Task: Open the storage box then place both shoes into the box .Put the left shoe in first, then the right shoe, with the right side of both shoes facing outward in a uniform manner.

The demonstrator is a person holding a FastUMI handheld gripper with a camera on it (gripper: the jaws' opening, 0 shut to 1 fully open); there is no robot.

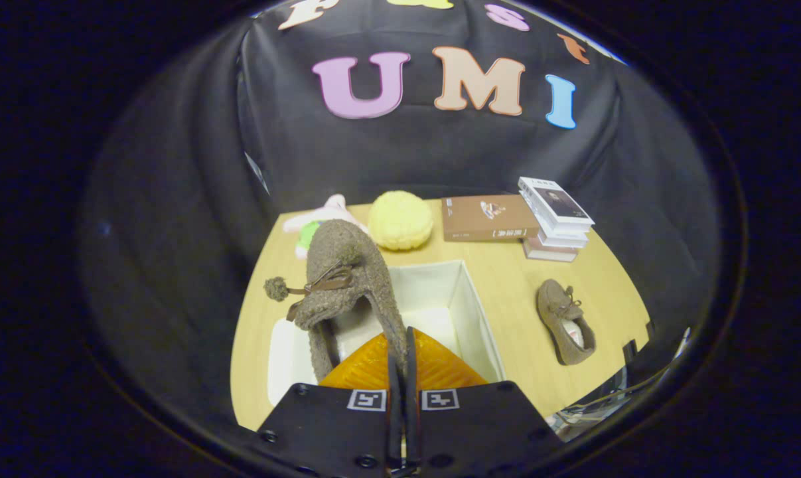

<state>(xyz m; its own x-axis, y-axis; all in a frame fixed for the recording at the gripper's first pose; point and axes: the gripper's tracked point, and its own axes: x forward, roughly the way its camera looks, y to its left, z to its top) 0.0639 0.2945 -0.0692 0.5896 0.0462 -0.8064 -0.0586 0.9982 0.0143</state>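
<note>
My gripper (pixel 400 345) is shut on the heel rim of a brown fuzzy shoe (pixel 347 279) with a dark bow and pompom. The shoe hangs toe-away above the open white storage box (pixel 470 305), which sits on the wooden table just ahead of the fingers. The box's lid (pixel 284 362) lies flat to the left of the box. A second matching brown shoe (pixel 565 320) rests on the table to the right of the box, toe pointing away.
Beyond the box lie a yellow plush ball (pixel 400 219), a pink and green soft toy (pixel 314 222), a brown book (pixel 488 218) and a stack of books (pixel 555 219). The table's right edge (pixel 629 299) runs close past the second shoe.
</note>
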